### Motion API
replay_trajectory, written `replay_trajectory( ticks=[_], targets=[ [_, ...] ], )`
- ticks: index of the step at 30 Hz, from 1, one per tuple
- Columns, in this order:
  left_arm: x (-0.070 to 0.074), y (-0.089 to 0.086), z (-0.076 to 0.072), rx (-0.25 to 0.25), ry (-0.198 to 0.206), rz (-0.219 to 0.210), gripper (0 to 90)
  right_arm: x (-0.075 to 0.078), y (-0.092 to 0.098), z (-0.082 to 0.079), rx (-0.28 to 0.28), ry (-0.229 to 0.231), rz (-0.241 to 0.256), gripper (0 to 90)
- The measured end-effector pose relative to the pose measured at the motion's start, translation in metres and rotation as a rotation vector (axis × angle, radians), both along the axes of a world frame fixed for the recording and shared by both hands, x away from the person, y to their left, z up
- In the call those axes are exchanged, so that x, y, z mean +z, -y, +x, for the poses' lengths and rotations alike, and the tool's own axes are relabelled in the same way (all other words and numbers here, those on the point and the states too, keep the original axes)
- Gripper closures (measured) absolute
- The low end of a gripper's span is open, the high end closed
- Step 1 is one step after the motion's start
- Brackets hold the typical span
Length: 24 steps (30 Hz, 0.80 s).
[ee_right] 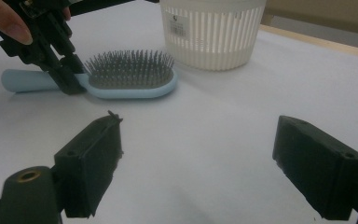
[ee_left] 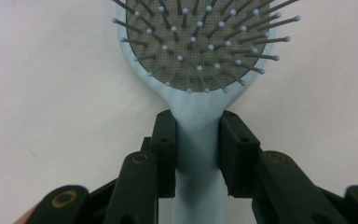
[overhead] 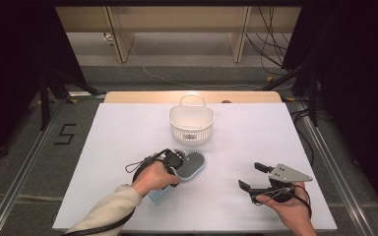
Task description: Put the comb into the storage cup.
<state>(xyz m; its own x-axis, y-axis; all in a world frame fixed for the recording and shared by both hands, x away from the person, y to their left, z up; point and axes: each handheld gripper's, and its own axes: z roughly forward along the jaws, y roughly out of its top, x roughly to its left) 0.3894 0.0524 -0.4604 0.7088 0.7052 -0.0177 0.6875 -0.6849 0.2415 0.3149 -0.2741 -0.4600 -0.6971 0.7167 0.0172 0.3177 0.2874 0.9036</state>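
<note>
The light blue hairbrush point(overhead: 191, 165) lies bristles-up on the white tabletop point(overhead: 128, 132), just in front of the white slotted basket point(overhead: 191, 120). The left gripper point(ee_left: 196, 140) has its jaws clamped on the brush's neck, where handle meets head. Well apart to the right, the right gripper point(overhead: 251, 176) hovers with jaws spread wide, holding nothing.
</note>
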Motion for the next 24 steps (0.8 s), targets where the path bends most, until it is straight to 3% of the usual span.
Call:
replay_trajectory(
  ticks=[24],
  targets=[
    [0.0,-0.0021,-0.0009,-0.011,0.009,-0.013,69.8,-0.0001,0.0003,0.0001,0.0,0.0,0.003,16.3]
  ],
)
